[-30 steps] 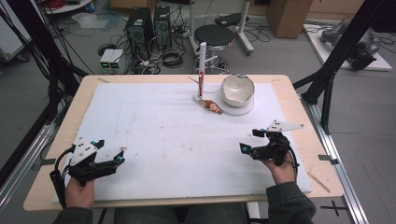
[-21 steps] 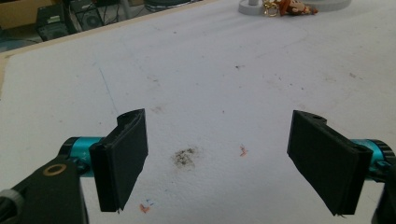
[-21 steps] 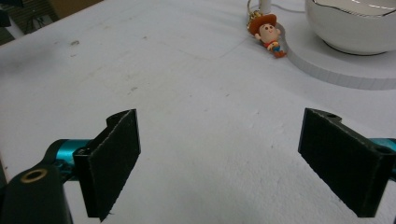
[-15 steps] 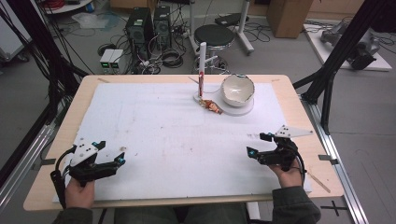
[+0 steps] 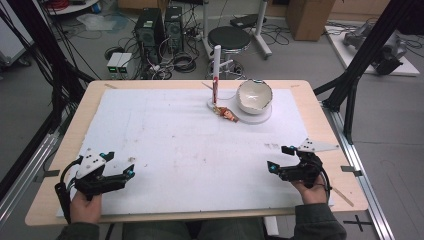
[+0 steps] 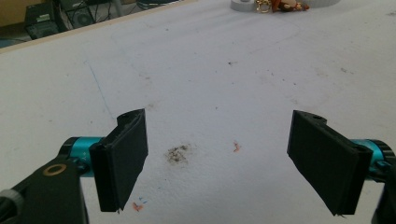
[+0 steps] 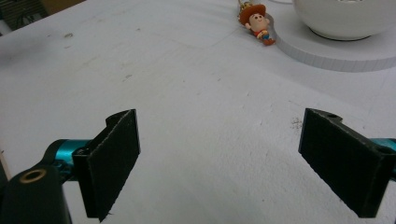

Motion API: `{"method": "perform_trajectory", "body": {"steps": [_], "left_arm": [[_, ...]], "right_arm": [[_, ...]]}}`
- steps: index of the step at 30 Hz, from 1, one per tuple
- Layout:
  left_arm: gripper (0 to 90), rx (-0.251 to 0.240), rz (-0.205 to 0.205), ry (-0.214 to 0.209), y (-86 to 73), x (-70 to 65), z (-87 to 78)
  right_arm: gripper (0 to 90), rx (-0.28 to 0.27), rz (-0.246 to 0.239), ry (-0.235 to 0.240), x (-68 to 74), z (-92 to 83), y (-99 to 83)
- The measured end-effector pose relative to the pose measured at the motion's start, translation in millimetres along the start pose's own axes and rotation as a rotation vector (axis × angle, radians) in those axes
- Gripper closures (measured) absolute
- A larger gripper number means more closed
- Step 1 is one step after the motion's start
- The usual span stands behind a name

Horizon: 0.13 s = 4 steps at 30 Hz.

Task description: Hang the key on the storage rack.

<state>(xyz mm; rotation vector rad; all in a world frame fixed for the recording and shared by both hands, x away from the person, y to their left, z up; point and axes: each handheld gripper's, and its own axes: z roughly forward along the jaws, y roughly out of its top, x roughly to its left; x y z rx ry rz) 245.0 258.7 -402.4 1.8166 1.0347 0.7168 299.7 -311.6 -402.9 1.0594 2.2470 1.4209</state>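
My left gripper [image 5: 117, 164] rests open near the table's front left corner; in the left gripper view its black jaws [image 6: 219, 158] stand wide apart over bare, stained white sheet. My right gripper [image 5: 276, 157] is open near the front right, jaws [image 7: 219, 158] apart with nothing between them. At the far middle lies a small cowboy figurine [image 5: 227, 114] [image 7: 257, 21] [image 6: 285, 5], beside a white bowl [image 5: 254, 96] [image 7: 345, 18] on a white round disc [image 5: 262, 119] [image 7: 336, 51]. An upright white and red post [image 5: 215, 75] stands just left of the bowl.
A white sheet [image 5: 190, 145] covers most of the wooden table [image 5: 320, 100]. Black frame struts [image 5: 360, 65] rise at the right and left sides. Beyond the far edge stand a stool [image 5: 229, 37], computer cases and cables on the floor.
The right gripper has drawn back a little toward the front edge. The left gripper has barely shifted. Both stay open.
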Motion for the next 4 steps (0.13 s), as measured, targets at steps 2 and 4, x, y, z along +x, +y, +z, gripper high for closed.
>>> {"method": "perform_trajectory", "body": {"steps": [2,4], "left_arm": [[20.7,0.003,0.003,-0.002,0.0,0.1,0.2],[20.7,0.004,0.002,-0.003,0.1,0.2,0.5]], "right_arm": [[11.9,-0.004,-0.003,0.001,-0.3,-0.6,-0.1],[11.9,-0.009,-0.003,-0.001,-0.4,-0.4,0.0]]}}
